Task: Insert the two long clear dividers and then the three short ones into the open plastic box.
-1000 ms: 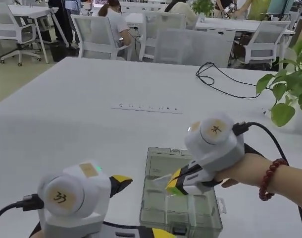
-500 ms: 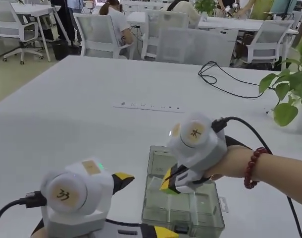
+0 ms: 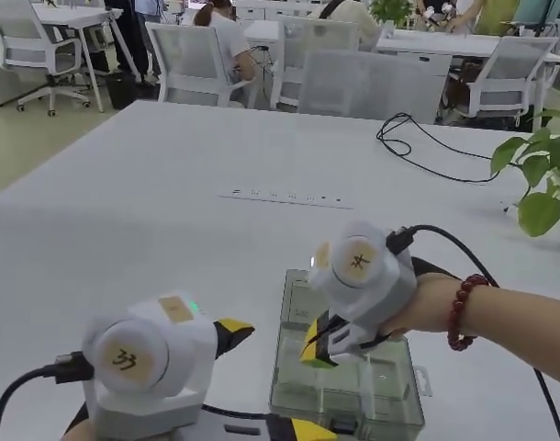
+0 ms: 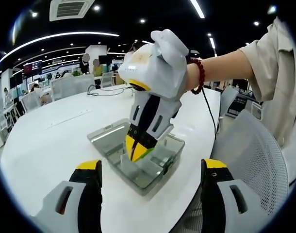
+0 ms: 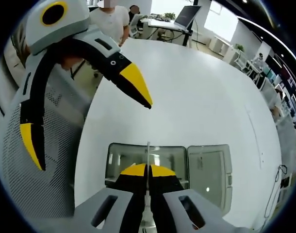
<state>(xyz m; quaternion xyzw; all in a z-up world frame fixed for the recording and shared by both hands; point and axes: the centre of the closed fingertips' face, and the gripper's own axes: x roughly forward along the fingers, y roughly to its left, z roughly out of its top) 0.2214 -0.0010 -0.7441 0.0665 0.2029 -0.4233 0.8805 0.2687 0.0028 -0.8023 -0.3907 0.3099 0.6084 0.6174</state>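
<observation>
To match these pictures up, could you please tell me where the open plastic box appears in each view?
Head view: open plastic box lower centre-right.
Left gripper view: box at centre.
Right gripper view: box at lower centre.
Shared landmark: right gripper, shut on clear divider, over the box.

The right gripper (image 3: 314, 354) hides the middle of the box (image 3: 294, 390). Its divider (image 5: 148, 155) is just a thin edge-on line.

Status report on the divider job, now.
Right tongs shut on clear divider, tips down in the open box. Left tongs open, empty, near the box's edge. Lid lies flat, out of the way.
</observation>
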